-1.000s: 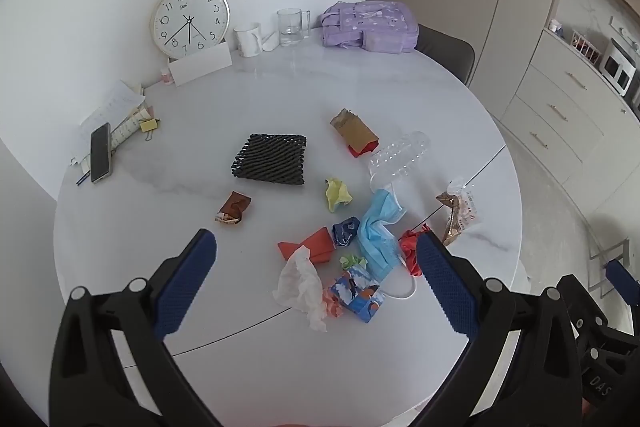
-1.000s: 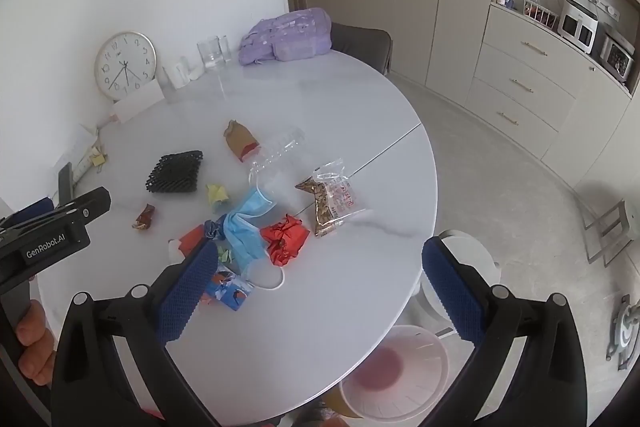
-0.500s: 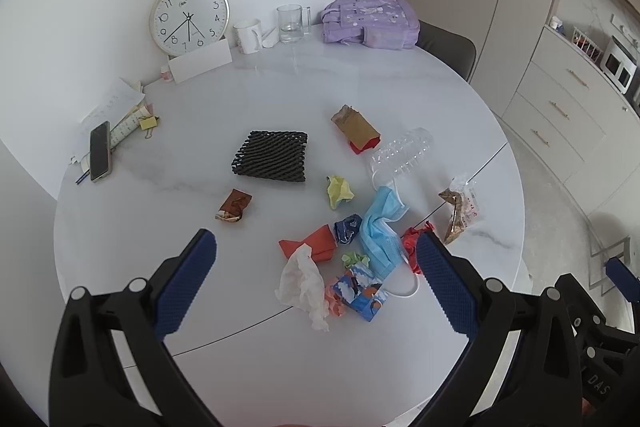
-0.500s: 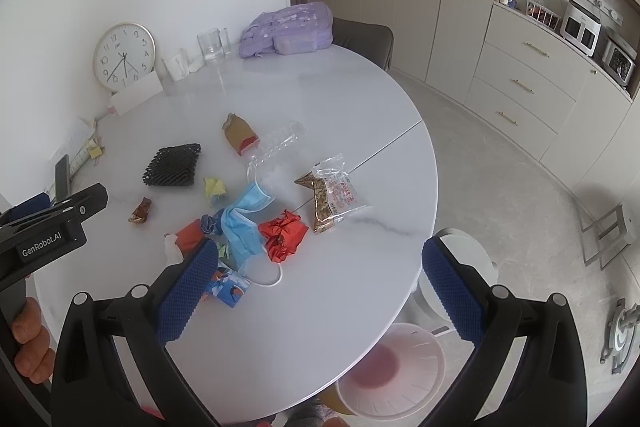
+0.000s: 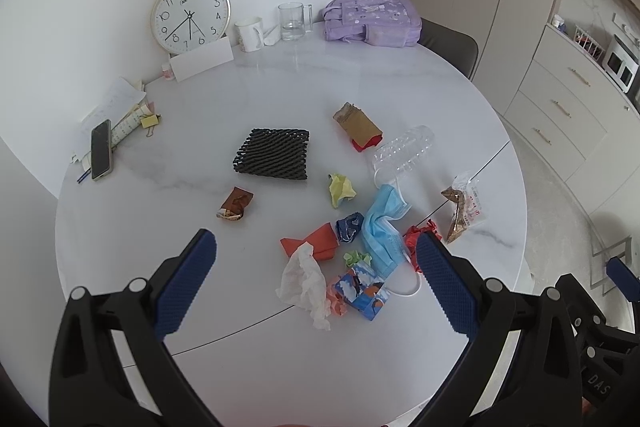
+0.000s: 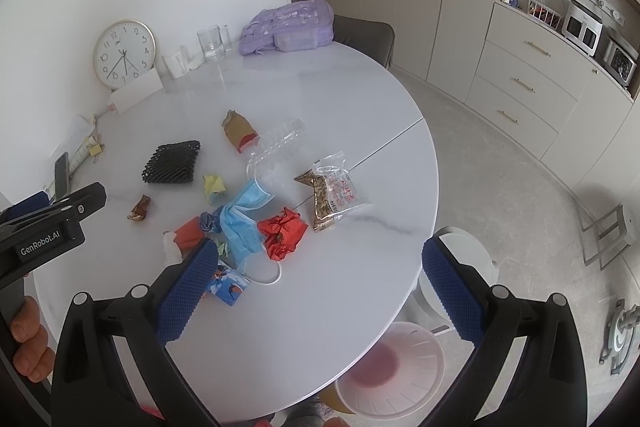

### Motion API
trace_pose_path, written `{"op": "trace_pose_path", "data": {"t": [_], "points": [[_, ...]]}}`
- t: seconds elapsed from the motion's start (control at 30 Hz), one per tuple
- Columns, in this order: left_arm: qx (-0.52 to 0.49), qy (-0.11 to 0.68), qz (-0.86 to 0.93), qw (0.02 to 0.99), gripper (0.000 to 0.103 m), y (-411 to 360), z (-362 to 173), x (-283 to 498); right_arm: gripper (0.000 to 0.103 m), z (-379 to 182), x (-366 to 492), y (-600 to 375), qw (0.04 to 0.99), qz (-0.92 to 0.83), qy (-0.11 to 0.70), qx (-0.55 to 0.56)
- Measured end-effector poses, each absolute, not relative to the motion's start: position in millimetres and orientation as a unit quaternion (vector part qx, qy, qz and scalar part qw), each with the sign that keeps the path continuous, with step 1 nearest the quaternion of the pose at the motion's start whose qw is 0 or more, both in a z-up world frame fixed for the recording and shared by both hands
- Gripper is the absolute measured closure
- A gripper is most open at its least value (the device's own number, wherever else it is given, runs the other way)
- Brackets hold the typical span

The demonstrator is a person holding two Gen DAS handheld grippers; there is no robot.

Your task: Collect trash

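Note:
Litter lies near the front of the round white table [image 5: 280, 91]: a blue face mask [image 5: 382, 227] [image 6: 242, 219], a white tissue [image 5: 304, 281], a crumpled red wrapper [image 6: 282, 233], a clear snack bag [image 6: 332, 193] [image 5: 464, 205], a crushed clear bottle [image 5: 404, 153], a black foam net [image 5: 274, 155] and several small paper scraps. My left gripper [image 5: 316, 281] hangs open above the tissue. My right gripper [image 6: 320, 285] is open over the table's front edge. Both hold nothing. A pale bin [image 6: 390, 367] stands on the floor under the table's front edge.
At the back stand a wall clock [image 5: 191, 14], a white mug [image 5: 250, 33], a glass mug [image 5: 294, 21] and a purple backpack [image 5: 372, 21]. A phone [image 5: 101, 149] and papers lie at the left. A chair [image 5: 452, 45] is behind; cabinets [image 6: 532, 75] line the right.
Both grippers have risen or drawn back slightly, so the table and trash sit a little higher in each view. Both stay open and nothing on the table has moved.

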State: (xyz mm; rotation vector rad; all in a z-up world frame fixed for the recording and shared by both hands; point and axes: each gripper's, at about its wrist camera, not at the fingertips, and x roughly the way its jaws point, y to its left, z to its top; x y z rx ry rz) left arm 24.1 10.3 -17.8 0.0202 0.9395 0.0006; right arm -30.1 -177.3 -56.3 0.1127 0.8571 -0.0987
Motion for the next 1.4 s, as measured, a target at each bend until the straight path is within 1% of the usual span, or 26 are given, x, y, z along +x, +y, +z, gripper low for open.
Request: {"op": "trace_pose_path", "data": {"t": [1.4], "points": [[0.014, 0.46, -0.001, 0.888, 0.008, 12.7, -22.2, 28.4, 0.002, -60.1, -26.1, -170.9, 0.902, -0.045, 0.425, 0.05]]}}
